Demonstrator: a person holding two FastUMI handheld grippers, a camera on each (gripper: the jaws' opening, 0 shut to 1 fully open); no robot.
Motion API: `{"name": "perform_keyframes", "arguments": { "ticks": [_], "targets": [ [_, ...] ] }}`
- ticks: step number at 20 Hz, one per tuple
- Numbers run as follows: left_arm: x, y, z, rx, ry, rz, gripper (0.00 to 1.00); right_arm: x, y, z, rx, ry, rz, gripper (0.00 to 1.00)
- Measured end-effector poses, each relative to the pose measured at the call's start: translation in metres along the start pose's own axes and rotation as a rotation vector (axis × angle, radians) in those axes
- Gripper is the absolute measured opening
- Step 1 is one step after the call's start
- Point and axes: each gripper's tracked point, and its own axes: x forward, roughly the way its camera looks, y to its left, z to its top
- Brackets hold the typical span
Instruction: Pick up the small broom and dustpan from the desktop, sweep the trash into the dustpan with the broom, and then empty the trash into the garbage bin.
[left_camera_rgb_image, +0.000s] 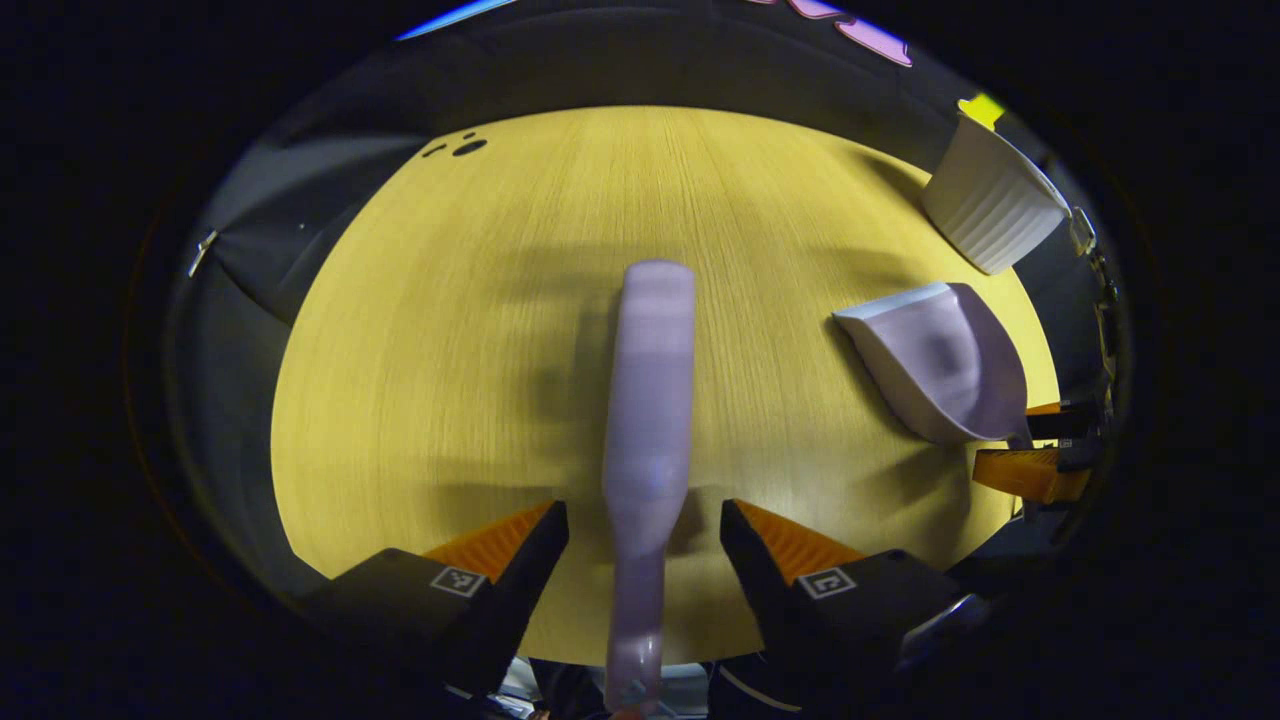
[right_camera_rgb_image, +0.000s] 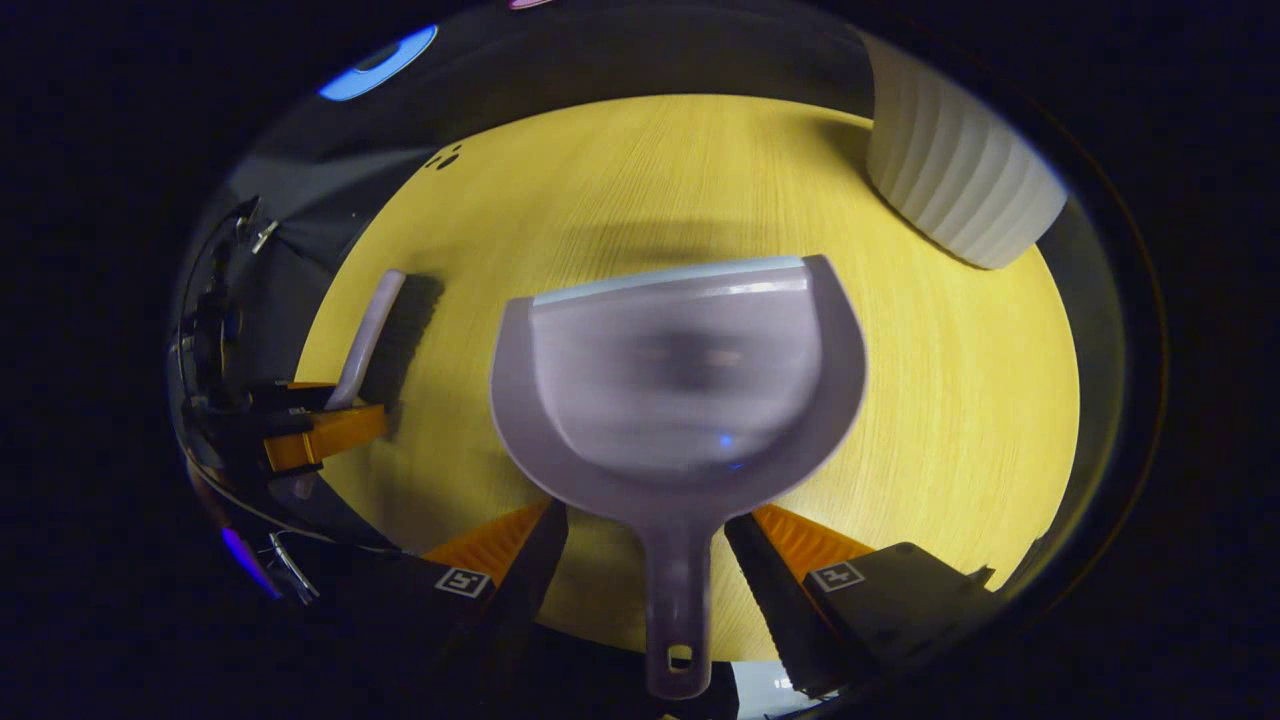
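Two open grippers are seen straddling handles without touching: broom (left_camera_rgb_image: 648, 400) lengthwise between the left gripper (left_camera_rgb_image: 645, 525) fingers, dustpan (right_camera_rgb_image: 678, 385) handle between the right gripper (right_camera_rgb_image: 645, 525) fingers.

I can read no words, brands or numbers here. The only signs are small square black-and-white marker tags on my fingers (left_camera_rgb_image: 458, 581), and they carry a coded pattern, not letters I can make out.
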Motion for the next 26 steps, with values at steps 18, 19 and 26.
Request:
{"name": "perform_keyframes", "arguments": {
  "ticks": [18, 19, 26],
  "targets": [
    [-0.298, -0.059, 0.064, 0.107, -0.934, -0.041, 0.97, -0.291, 0.042, 0.123, -0.177, -0.879, -0.119, 0.99],
    [-0.308, -0.064, 0.058, 0.104, -0.949, -0.060, 0.97, -0.304, 0.051, 0.118, -0.192, -0.910, -0.101, 0.99],
    [-0.357, -0.062, 0.030, 0.139, -1.122, -0.059, 0.97, -0.339, 0.064, 0.071, -0.167, -1.017, -0.124, 0.98]
  ]
}}
